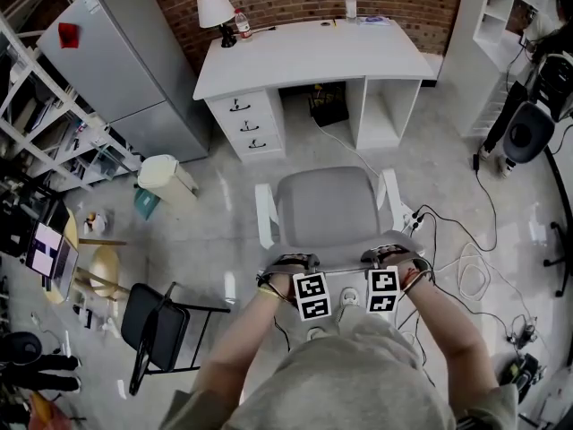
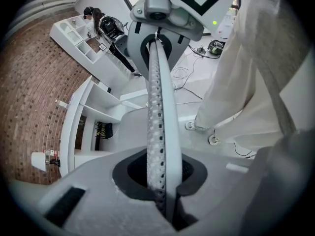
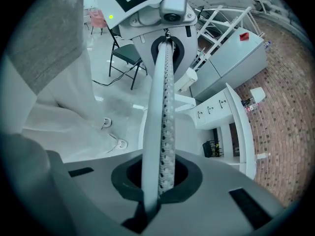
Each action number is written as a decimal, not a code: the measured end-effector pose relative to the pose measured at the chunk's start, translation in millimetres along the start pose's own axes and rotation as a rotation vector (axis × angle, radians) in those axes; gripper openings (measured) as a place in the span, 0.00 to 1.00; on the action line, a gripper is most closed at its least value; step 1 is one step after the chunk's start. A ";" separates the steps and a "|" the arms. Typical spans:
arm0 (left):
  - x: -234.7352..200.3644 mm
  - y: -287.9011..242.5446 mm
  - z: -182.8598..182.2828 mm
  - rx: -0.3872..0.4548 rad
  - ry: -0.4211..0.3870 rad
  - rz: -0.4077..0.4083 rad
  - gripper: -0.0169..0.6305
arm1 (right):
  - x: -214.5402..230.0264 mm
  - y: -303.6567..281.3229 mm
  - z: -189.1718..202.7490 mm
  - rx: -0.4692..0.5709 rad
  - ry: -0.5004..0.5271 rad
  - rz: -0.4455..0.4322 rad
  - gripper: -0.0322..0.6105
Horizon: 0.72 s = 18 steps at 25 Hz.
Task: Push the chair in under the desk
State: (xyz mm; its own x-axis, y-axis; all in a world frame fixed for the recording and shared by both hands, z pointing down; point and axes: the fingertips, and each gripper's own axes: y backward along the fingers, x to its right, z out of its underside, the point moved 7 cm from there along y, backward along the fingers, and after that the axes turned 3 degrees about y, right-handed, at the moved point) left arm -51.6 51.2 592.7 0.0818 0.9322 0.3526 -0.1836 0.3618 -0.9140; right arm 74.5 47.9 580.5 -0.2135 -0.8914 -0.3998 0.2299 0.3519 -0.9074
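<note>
- The chair [image 1: 324,206], with a grey seat and white armrests, stands in the middle of the floor. It faces the desk [image 1: 304,56] but is well apart from it, not yet under it.
- In the head view the chair's backrest appears only edge-on, as a thin line at its near side, with the left gripper [image 1: 291,263] and the right gripper [image 1: 387,258] on it side by side.
- The left gripper view shows what the head view cannot: the jaws are narrow and clamped on the backrest's top rim [image 2: 158,107], a white edge backed with perforated mesh.
- The right gripper view shows the same grip on the rim, pads pressed to both faces.
- On the far desk stand a lamp [image 1: 215,12] and a bottle [image 1: 351,5].
- A black folding chair [image 1: 161,325] stands near left, and cables [image 1: 466,258] trail on the right.
- Only the right gripper view shows a pink chair [image 3: 98,17] beyond the folding chair.
</note>
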 end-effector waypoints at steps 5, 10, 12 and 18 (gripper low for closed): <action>-4.3 -3.6 -0.1 -0.003 -0.013 0.003 0.07 | 5.8 -2.9 1.8 0.001 -0.005 -0.017 0.06; -12.0 -6.6 1.0 -0.003 -0.025 -0.001 0.06 | 13.6 -6.0 3.4 -0.002 -0.007 -0.017 0.06; -15.1 -8.1 1.5 -0.003 -0.025 0.000 0.06 | 16.8 -7.5 3.8 -0.002 -0.007 -0.018 0.06; -23.3 -12.5 0.9 -0.004 -0.025 0.000 0.05 | 24.6 -11.2 6.8 0.000 -0.009 -0.020 0.06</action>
State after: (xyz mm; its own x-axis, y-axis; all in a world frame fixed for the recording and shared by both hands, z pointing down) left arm -52.1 25.1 596.1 0.0569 0.9323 0.3573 -0.1796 0.3616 -0.9149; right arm 73.1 20.1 581.8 -0.2091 -0.9010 -0.3801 0.2255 0.3338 -0.9153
